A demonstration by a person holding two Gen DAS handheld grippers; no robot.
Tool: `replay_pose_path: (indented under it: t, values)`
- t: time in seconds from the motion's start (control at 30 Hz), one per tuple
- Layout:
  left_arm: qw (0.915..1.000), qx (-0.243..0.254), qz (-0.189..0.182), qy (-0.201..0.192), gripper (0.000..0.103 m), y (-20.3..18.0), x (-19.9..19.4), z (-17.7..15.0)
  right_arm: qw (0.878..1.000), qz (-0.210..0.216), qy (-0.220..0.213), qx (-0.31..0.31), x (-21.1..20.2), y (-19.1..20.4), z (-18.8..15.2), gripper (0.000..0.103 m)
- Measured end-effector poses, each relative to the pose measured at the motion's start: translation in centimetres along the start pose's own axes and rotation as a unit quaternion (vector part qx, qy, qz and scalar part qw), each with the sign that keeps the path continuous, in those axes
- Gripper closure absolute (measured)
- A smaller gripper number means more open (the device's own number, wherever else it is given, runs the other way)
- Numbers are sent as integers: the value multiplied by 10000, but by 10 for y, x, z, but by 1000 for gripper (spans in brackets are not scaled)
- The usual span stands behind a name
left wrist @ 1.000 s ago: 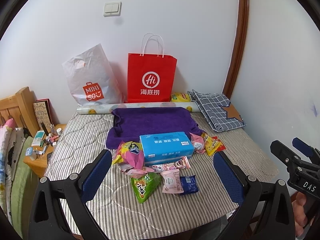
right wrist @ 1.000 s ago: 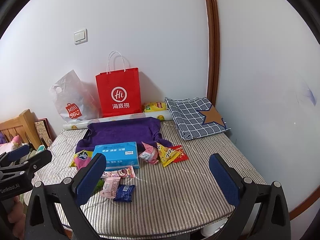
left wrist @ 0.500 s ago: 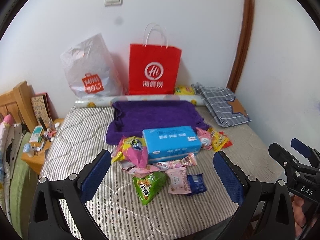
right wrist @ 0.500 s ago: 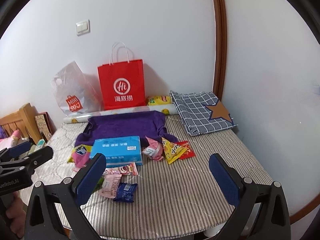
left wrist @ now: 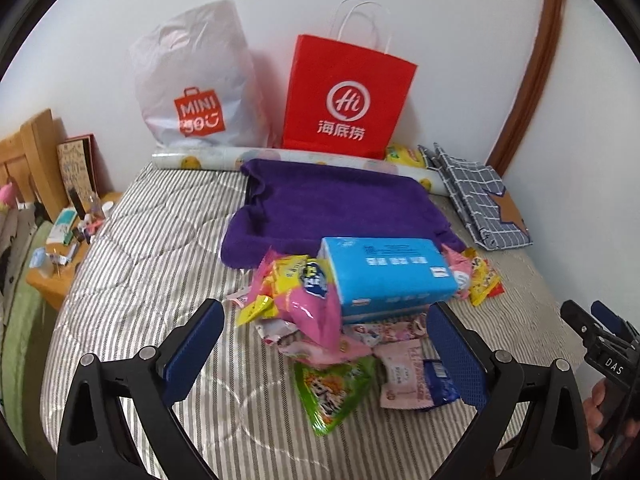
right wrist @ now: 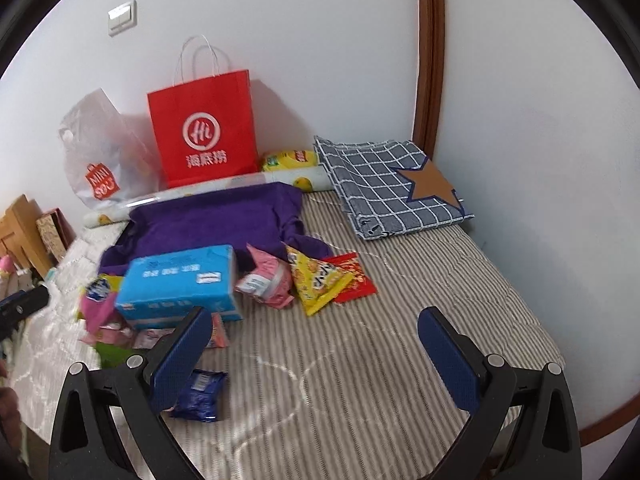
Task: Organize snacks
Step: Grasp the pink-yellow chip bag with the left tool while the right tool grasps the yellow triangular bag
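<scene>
Several snack packets lie on a striped bed around a blue tissue box (left wrist: 384, 272) (right wrist: 180, 280). A pink-and-yellow bag (left wrist: 300, 292), a green bag (left wrist: 332, 388), a pale pink packet (left wrist: 400, 372) and a dark blue packet (right wrist: 198, 396) lie at the front. A pink packet (right wrist: 266, 280), a yellow bag (right wrist: 316, 280) and a red packet (right wrist: 354, 276) lie to the right. My left gripper (left wrist: 324, 356) is open and empty above the front packets. My right gripper (right wrist: 312, 360) is open and empty over bare bedding.
A purple towel (left wrist: 340, 204) lies behind the box. A red paper bag (left wrist: 344, 96), a white plastic bag (left wrist: 196, 84) and a patterned roll (left wrist: 208, 160) stand by the wall. A checked cushion (right wrist: 392, 188) lies at the right. A cluttered nightstand (left wrist: 60, 248) is left of the bed (right wrist: 400, 360).
Both grippers have moved forward toward the snack pile, which now looks larger and nearer. Both stay open. The snacks have not moved.
</scene>
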State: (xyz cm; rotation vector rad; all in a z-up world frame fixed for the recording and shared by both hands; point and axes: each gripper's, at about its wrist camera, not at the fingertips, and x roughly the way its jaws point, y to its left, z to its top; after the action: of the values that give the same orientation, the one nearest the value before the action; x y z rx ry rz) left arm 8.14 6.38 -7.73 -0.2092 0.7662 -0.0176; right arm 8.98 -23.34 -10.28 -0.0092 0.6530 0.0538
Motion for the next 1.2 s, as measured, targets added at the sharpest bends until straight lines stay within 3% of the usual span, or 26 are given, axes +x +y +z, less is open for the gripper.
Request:
replay_pose_path:
  t: [0.33, 0.73, 0.8, 0.9, 1.0, 1.13, 1.2]
  values:
    - [9977, 64, 411, 541, 3, 30, 50, 7, 9981, -81, 560, 234, 61, -25, -9, 0]
    - [9969, -31, 102, 777, 6, 40, 75, 14, 9992, 132, 381, -42, 116, -33, 19, 1]
    - [9970, -8, 117, 769, 6, 40, 76, 14, 9989, 200, 414, 72, 128, -39, 24, 8]
    - [9970, 25, 124, 761, 6, 42, 76, 16, 9972, 583, 446, 156, 142, -43, 29, 8]
    - [9966, -27, 151, 814, 6, 49, 78, 18, 9967, 689, 427, -48, 152, -35, 29, 11]
    - [9965, -127, 187, 801, 6, 56, 78, 20, 9935, 907, 599, -344, 171, -21, 25, 22]
    - [9964, -183, 180, 812, 6, 60, 78, 20, 9927, 895, 695, -413, 180, -17, 23, 32]
